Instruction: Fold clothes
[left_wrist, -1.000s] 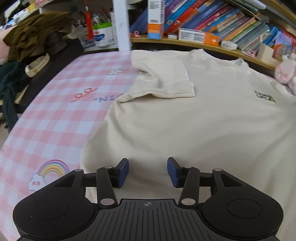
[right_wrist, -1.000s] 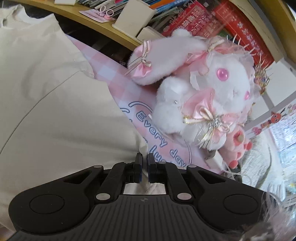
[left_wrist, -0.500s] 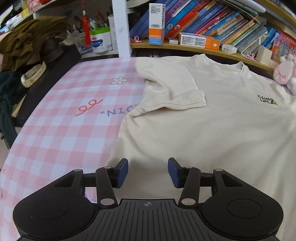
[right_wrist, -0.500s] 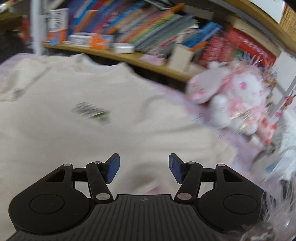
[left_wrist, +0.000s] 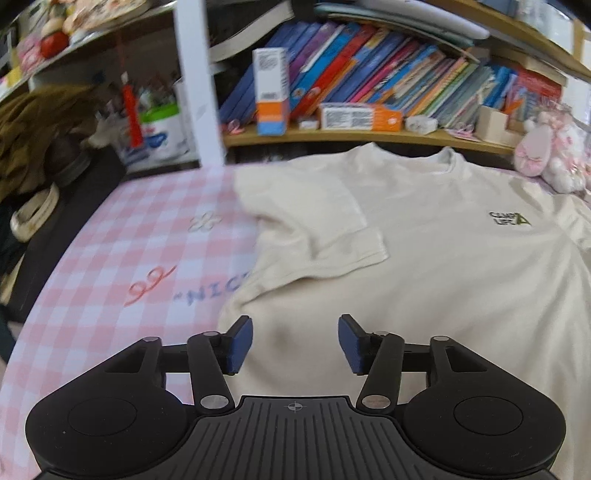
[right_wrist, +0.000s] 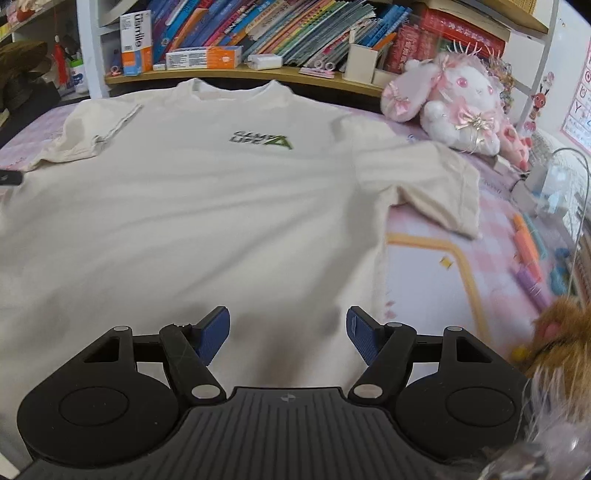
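The shirt (right_wrist: 207, 206) lies flat, chest up, on the pink checked table (left_wrist: 122, 258); its hem is cut off below both views, and the chest print (right_wrist: 260, 140) is too blurred to read; one sleeve (left_wrist: 325, 225) is folded in over the body, the other sleeve (right_wrist: 436, 188) spread out; the left claw (left_wrist: 293, 343) hangs above the shirt's side edge, jaws apart, empty; the right claw (right_wrist: 288, 334) hangs over the lower body, jaws wide, gripping nothing.
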